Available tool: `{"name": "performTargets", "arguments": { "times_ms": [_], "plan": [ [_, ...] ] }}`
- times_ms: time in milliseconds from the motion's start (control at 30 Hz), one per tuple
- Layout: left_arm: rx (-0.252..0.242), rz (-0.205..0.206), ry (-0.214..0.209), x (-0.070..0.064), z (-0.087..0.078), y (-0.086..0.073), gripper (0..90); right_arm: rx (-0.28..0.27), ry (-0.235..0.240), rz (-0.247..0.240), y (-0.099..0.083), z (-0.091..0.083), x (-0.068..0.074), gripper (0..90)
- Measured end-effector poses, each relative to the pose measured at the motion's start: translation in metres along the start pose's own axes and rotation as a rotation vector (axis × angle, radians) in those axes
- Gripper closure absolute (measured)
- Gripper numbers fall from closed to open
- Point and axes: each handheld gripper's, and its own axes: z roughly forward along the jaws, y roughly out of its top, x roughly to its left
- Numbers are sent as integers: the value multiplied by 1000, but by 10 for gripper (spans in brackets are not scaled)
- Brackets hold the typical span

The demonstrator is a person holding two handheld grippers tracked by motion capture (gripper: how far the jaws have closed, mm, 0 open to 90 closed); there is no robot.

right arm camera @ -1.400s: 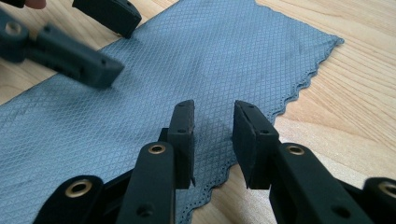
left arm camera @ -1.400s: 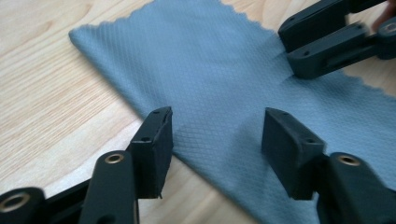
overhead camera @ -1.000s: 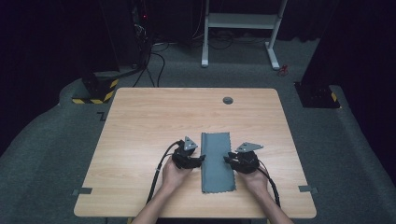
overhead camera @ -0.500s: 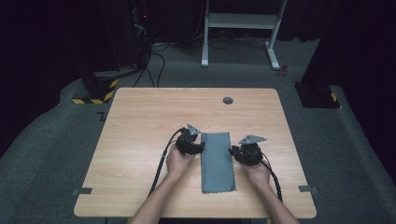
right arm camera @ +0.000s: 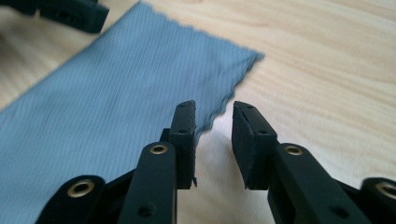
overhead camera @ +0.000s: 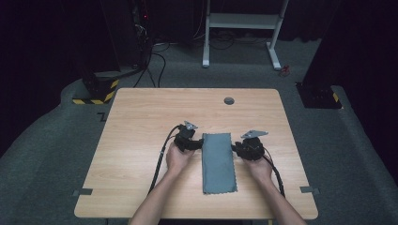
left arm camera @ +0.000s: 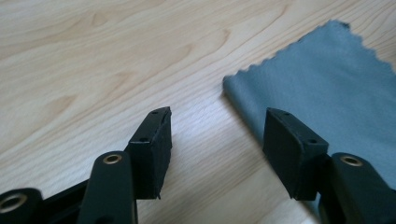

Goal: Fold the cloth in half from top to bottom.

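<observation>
A grey-blue cloth (overhead camera: 218, 162) lies flat on the wooden worktop (overhead camera: 141, 122), folded into a long strip that runs from near the person's edge toward the middle. Its far end has a zigzag edge, seen in the left gripper view (left arm camera: 327, 84) and the right gripper view (right arm camera: 116, 102).

The left gripper (overhead camera: 196, 143) sits just beside the strip's left edge near the far end. In the left gripper view (left arm camera: 217, 140) its fingers (left arm camera: 152, 149) stand wide apart and hold nothing; one hangs over bare wood, the other (left arm camera: 292, 149) over the cloth's edge. Whether they touch the cloth I cannot tell.

The right gripper (overhead camera: 237, 149) sits just beside the strip's right edge, opposite the left one. In the right gripper view (right arm camera: 212, 140) its fingers (right arm camera: 184, 140) are a narrow gap apart and grip nothing, with the cloth's zigzag edge showing in the gap beyond them. The other gripper's black tip (right arm camera: 70, 11) shows at the top left of that view, across the cloth.

Black cables (overhead camera: 159, 164) trail from both grippers back along the forearms. A small dark round disc (overhead camera: 229, 100) is set in the worktop near its far edge, well apart from the cloth. Nothing lies between the grippers and the cloth. Beyond the worktop stand a white frame (overhead camera: 244, 23) and a black stand with yellow-black striping (overhead camera: 96, 89) on the grey floor.
</observation>
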Motion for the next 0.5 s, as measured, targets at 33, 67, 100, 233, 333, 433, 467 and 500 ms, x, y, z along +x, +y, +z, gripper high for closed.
{"name": "performTargets", "arguments": {
  "times_ms": [33,67,100,233,333,433,467,500],
  "plan": [
    [-4,-5,-7,-1,0,2,426,-2,0,15,2,1,-1,690],
    [2,-7,-12,-1,2,5,424,-22,0,21,4,4,-3,679],
    [5,-10,-12,-1,3,6,421,-22,2,47,6,5,-5,666],
    [33,-14,3,-3,11,15,420,-61,-31,106,14,16,-13,656],
    [48,-20,14,-3,17,18,421,-20,-42,125,22,24,-14,652],
    [61,-31,21,-3,20,18,431,-16,-81,111,26,29,-13,629],
    [58,-20,26,-4,20,17,433,8,-78,122,27,32,-14,623],
    [59,-6,39,-5,21,17,439,22,-82,124,28,34,-14,619]
  ]
}}
